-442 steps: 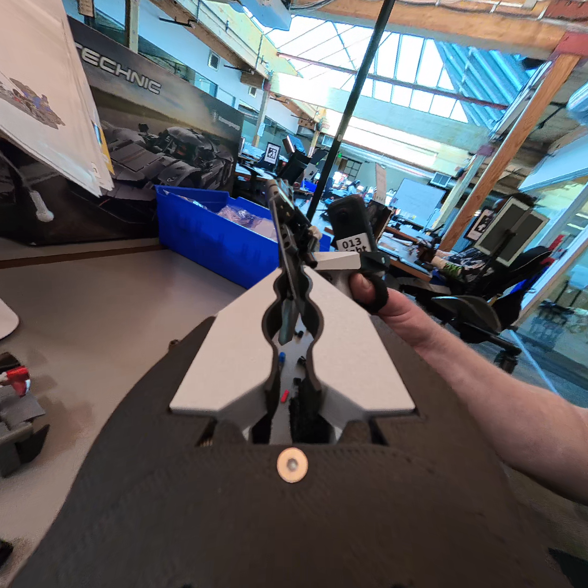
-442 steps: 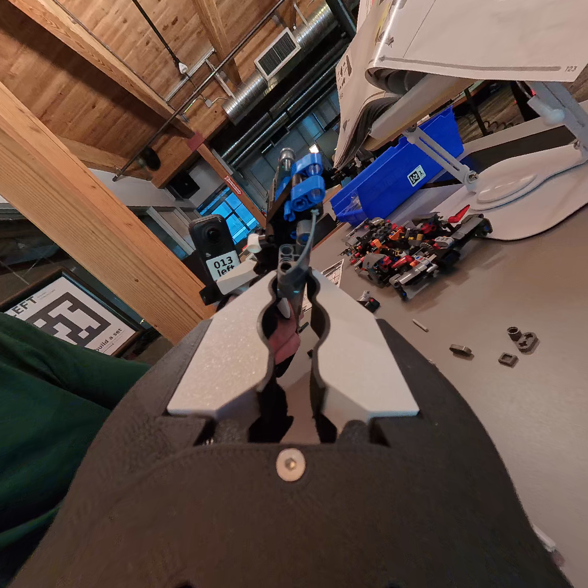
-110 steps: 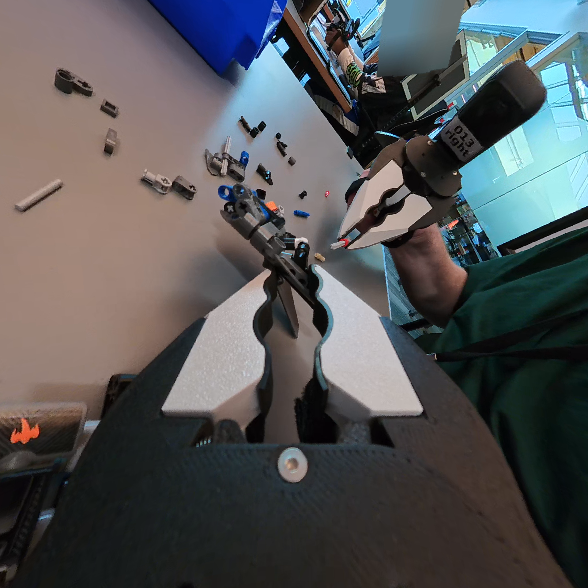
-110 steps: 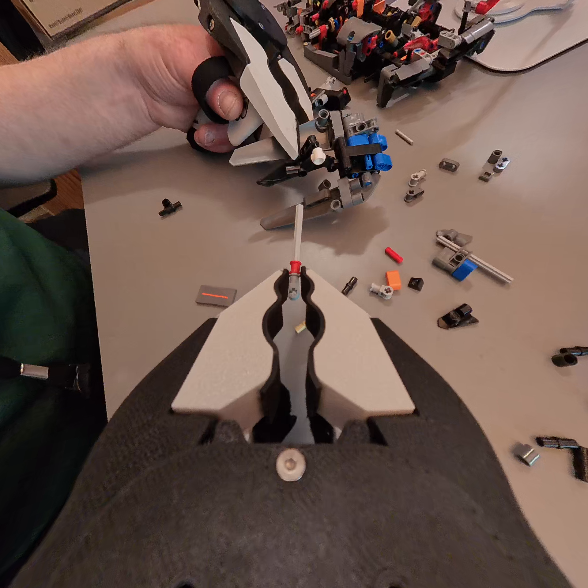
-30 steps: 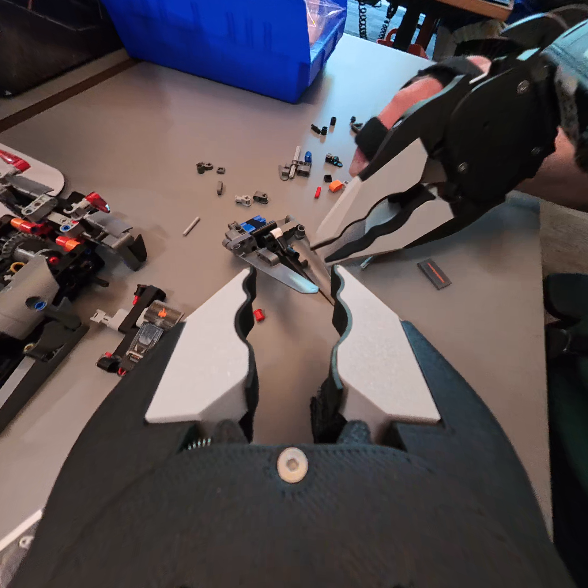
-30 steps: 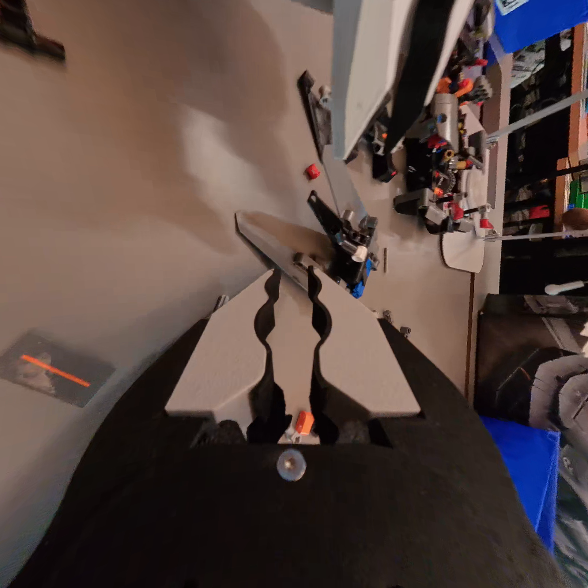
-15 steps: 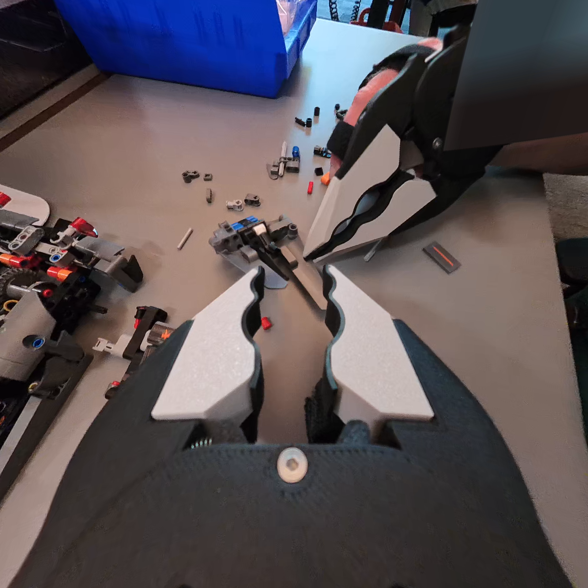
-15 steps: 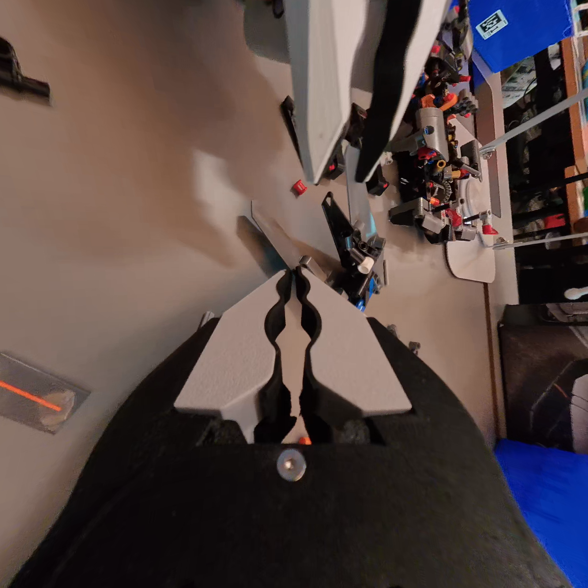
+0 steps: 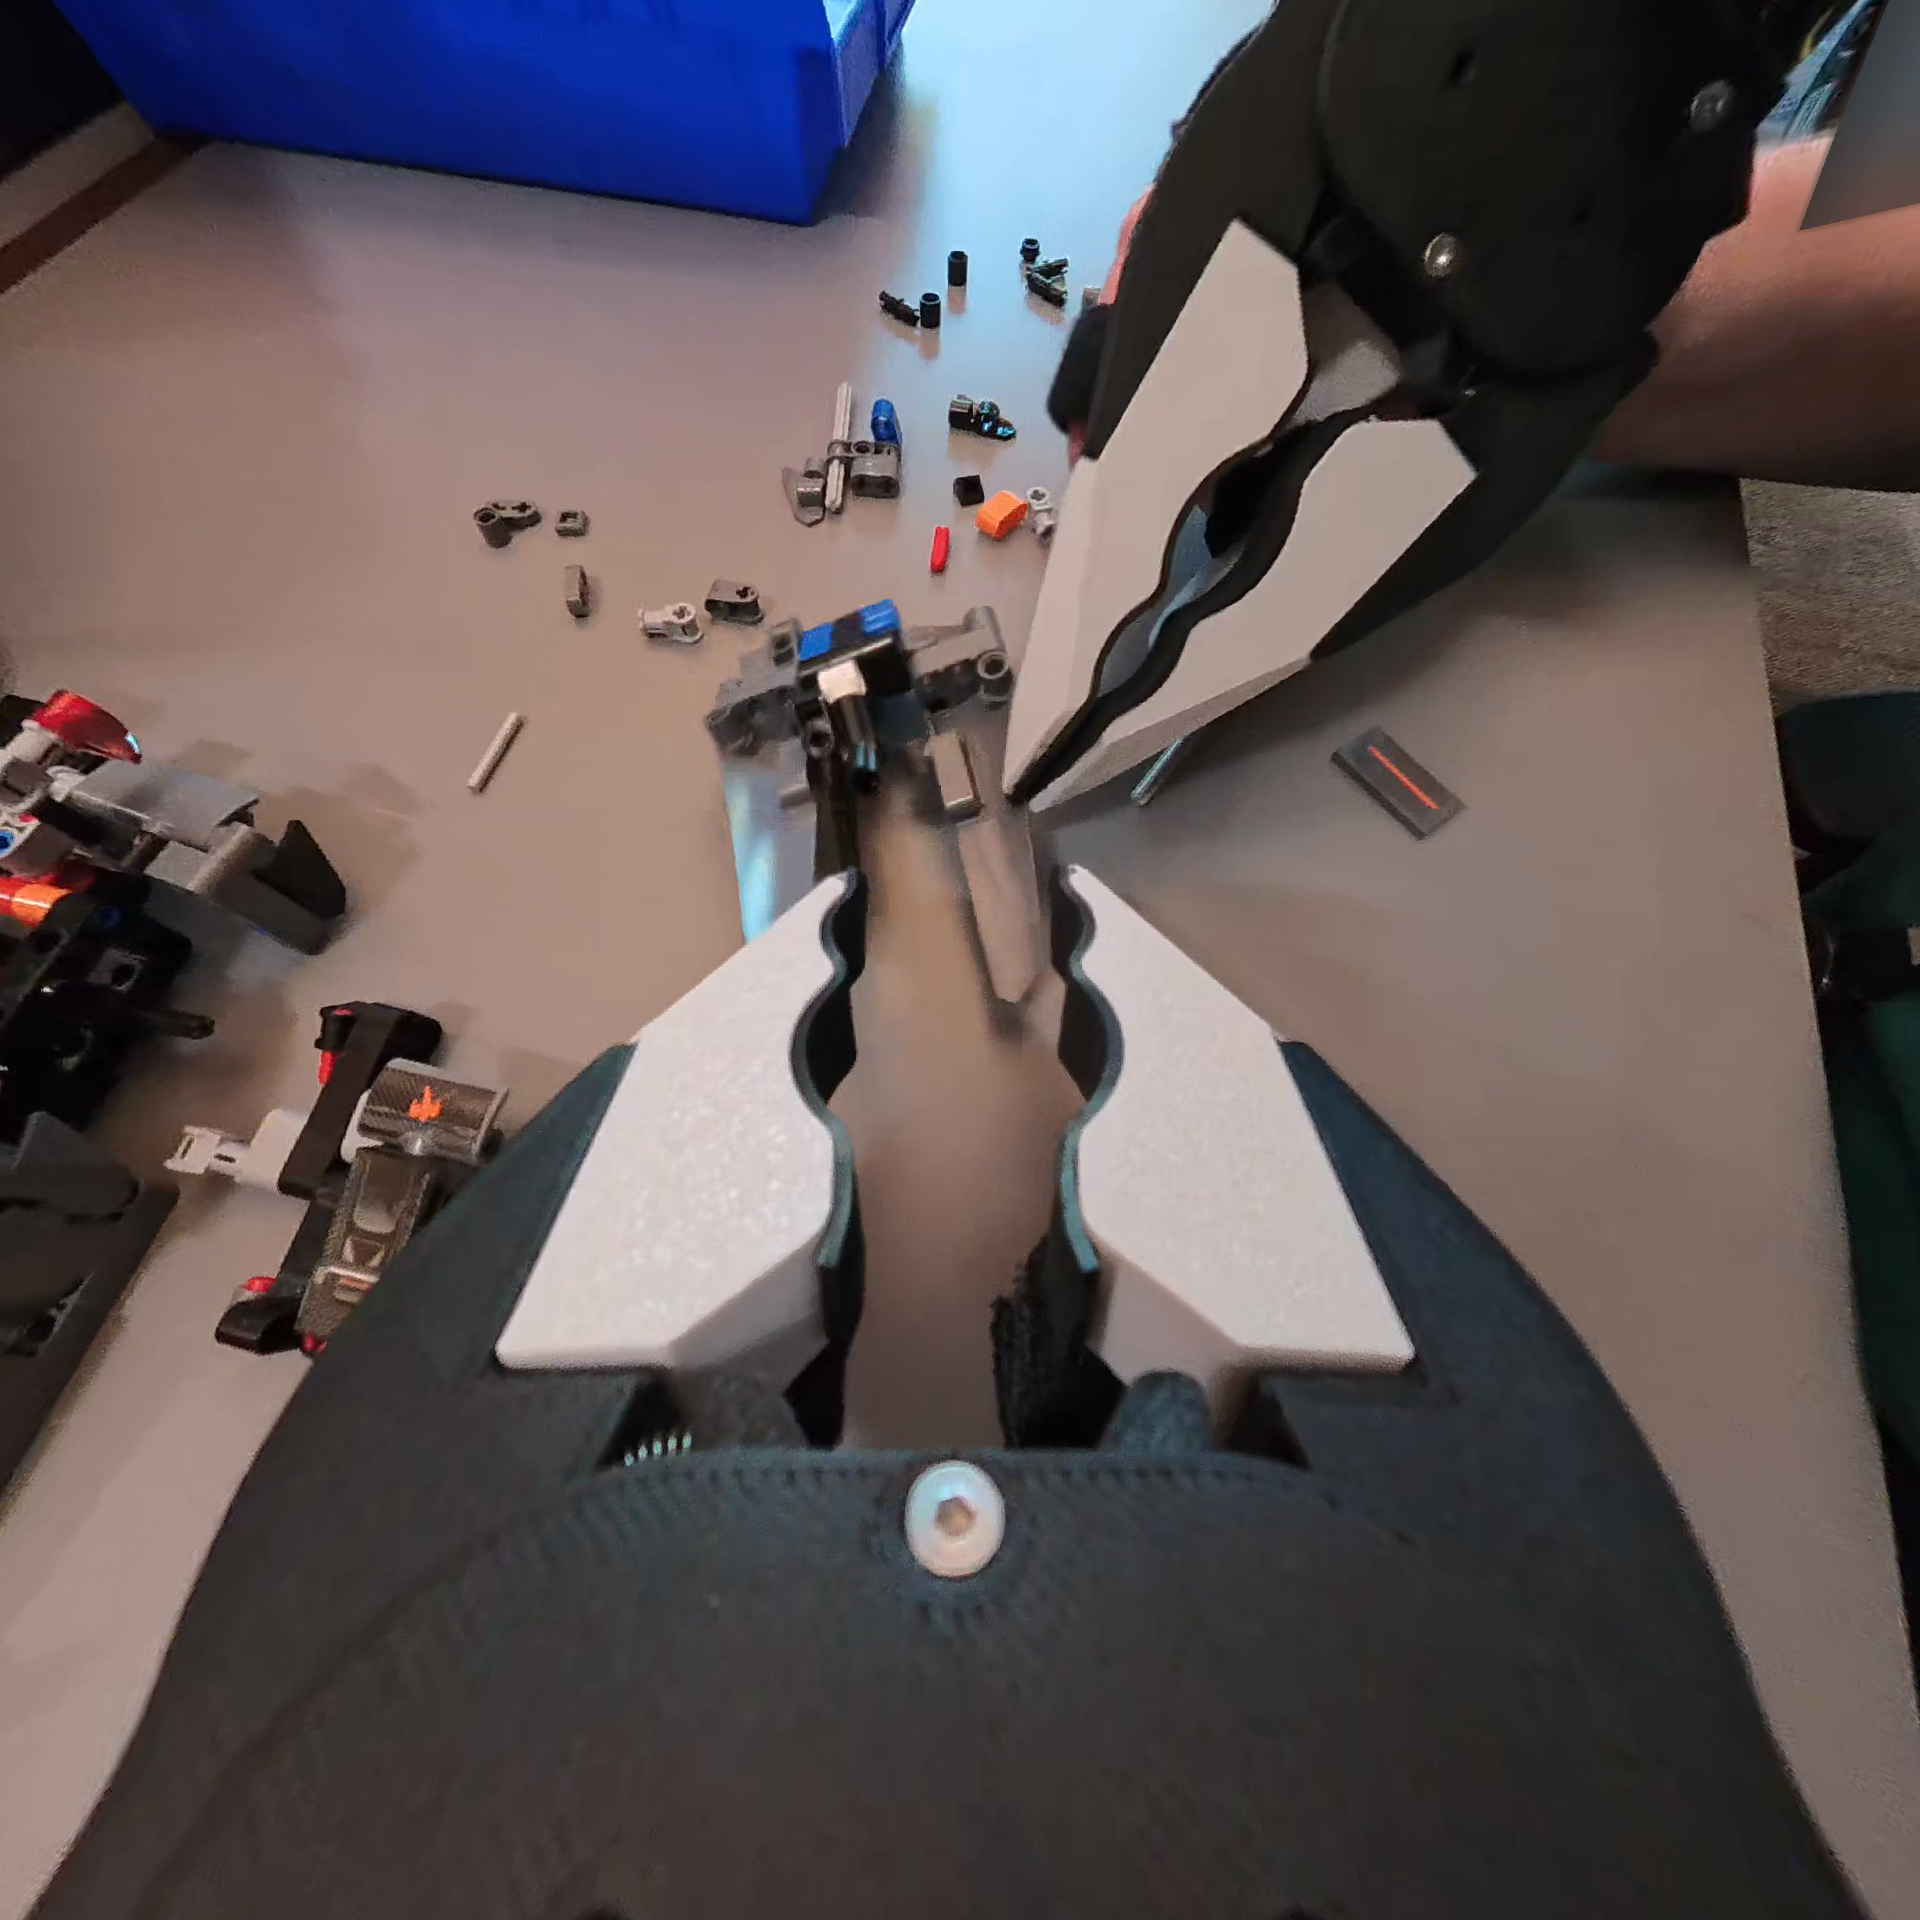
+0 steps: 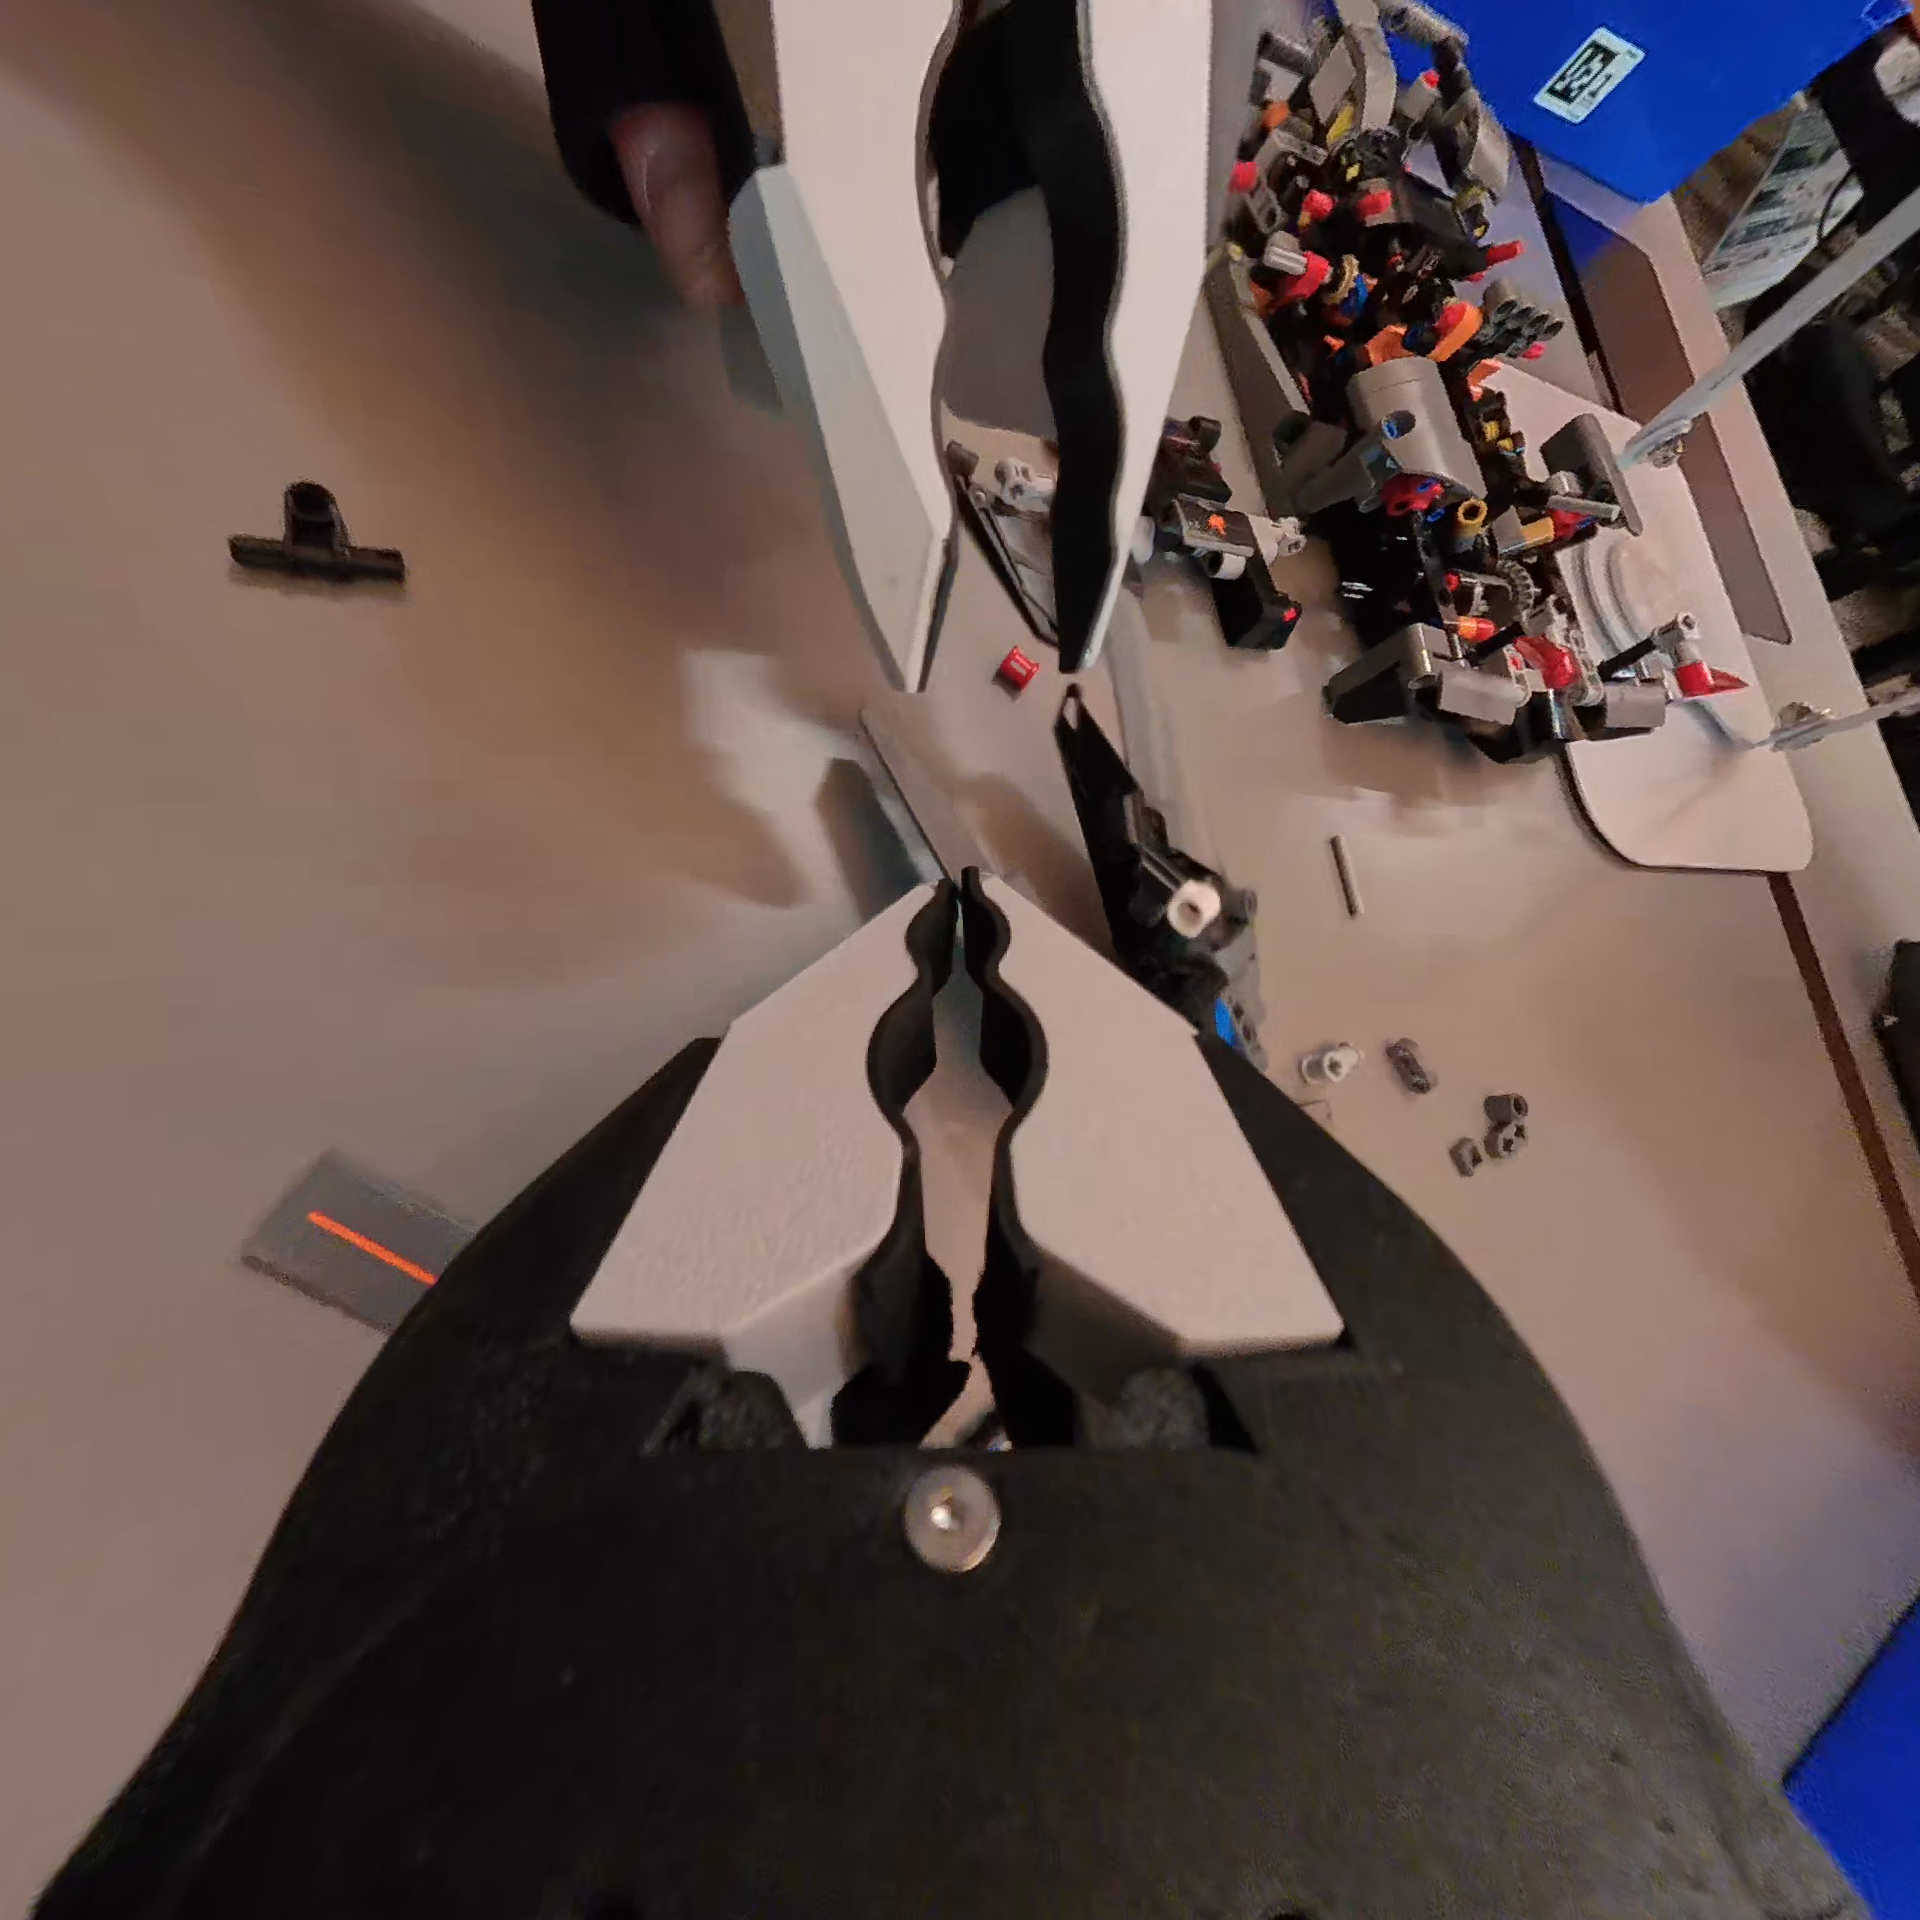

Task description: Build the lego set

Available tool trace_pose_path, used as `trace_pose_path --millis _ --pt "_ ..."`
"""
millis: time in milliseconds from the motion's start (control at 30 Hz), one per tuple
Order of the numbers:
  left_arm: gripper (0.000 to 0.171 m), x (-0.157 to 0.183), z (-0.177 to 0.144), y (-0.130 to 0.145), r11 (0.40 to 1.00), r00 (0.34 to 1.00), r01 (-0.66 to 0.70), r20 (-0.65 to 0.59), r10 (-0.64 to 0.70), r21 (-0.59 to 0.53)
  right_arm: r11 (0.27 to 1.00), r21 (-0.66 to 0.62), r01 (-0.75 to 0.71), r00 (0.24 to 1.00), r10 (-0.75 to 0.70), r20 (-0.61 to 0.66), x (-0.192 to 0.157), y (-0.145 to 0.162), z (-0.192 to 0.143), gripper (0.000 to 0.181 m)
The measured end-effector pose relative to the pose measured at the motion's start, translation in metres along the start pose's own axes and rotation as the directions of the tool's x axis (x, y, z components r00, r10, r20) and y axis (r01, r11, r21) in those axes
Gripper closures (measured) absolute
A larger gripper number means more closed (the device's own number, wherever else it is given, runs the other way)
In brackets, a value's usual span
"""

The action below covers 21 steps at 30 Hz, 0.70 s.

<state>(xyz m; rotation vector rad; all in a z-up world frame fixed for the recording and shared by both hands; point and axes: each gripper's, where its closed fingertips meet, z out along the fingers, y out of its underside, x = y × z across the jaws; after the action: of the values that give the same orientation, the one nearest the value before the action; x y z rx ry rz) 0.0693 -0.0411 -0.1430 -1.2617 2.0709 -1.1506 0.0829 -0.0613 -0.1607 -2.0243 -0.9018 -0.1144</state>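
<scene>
The small grey, black and blue lego sub-assembly with a long pointed grey blade panel [image 9: 883, 727] lies on the grey table [image 9: 312, 364], just ahead of the left gripper [image 9: 956, 894], whose fingers stand wide and empty; the right gripper [image 10: 961, 883] has its tips pinched nearly together at the blade's edge — whether they grip it I cannot tell. It looks light and rigid, though its pinned joints could pop; better held by the blocky core than the thin blade. Counted: one sub-assembly, two grippers, one large car chassis [image 10: 1455, 468], one blue bin [image 9: 468, 94] — loose pieces scattered
</scene>
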Motion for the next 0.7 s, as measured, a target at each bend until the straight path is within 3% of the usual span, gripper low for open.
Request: trace_pose_path --millis 200,300,500,700 --pt "0.135 0.001 0.000 0.004 1.000 1.000 0.005 0.006 -0.005 -0.014 0.981 0.096 -0.170 0.985 0.171 0.003 0.006 -0.008 -0.013 0.181" --pt "0.134 0.001 -0.006 -0.003 1.000 1.000 0.010 0.007 -0.010 0.013 0.979 0.100 -0.179 0.983 0.181 -0.011 0.006 -0.007 -0.016 0.181" --pt "0.136 0.015 0.000 0.000 0.982 0.980 0.188 -0.073 -0.187 -0.001 0.972 0.108 -0.207 0.978 0.208 0.001 -0.005 -0.015 -0.016 0.181" --pt "0.157 0.026 0.010 0.017 0.997 1.000 0.007 0.007 -0.007 -0.075 0.973 0.065 -0.224 0.975 0.222 0.029 -0.016 -0.011 -0.011 0.181"
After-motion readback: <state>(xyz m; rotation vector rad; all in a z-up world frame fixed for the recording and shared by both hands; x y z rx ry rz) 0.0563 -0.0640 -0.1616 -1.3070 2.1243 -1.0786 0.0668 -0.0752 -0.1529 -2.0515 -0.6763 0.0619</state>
